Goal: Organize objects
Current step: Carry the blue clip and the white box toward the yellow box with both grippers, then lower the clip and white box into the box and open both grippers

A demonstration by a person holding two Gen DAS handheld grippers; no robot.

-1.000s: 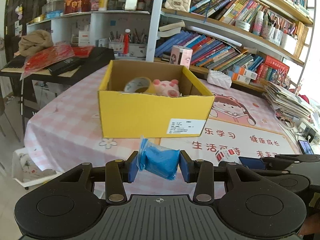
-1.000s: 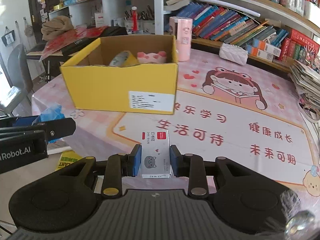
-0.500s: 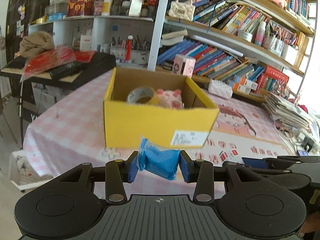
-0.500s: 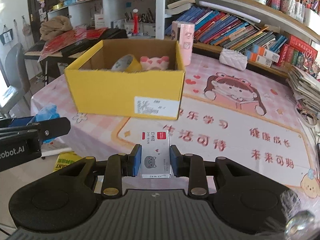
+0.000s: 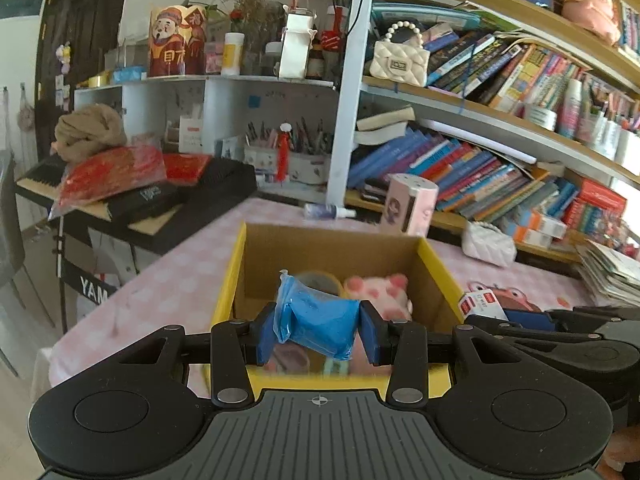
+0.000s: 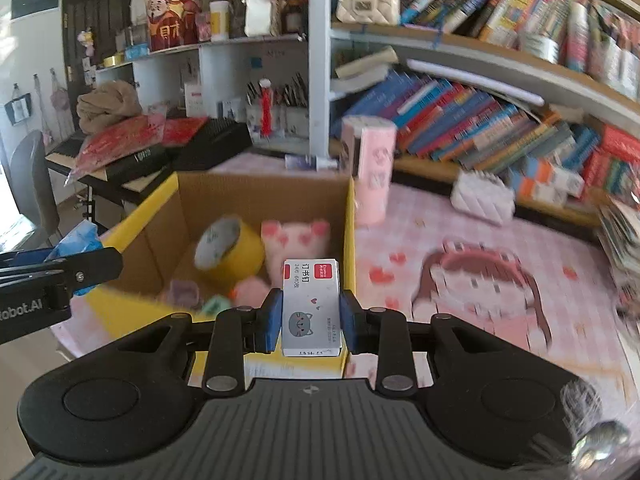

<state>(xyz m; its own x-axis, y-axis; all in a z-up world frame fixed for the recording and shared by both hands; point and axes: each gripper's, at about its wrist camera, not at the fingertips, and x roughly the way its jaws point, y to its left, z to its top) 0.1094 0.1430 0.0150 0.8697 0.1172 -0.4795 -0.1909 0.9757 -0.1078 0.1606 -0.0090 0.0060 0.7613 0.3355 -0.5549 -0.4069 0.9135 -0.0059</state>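
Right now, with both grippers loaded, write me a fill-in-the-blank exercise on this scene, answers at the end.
1. The left gripper is shut on a soft packet coloured ____.
2. The small white box in the right gripper has a drawing of a ____ on it.
3. The cardboard box with the open top is ____ on the outside.
4. Inside it, beside the pink plush toy, lies a roll of ____.

Missing words: blue; cat; yellow; tape

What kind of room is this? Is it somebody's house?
Probably a home study or a child's room: packed bookshelves, pen pots on a white shelf, a keyboard piano at the side, and a pink cartoon tablecloth under a yellow box.
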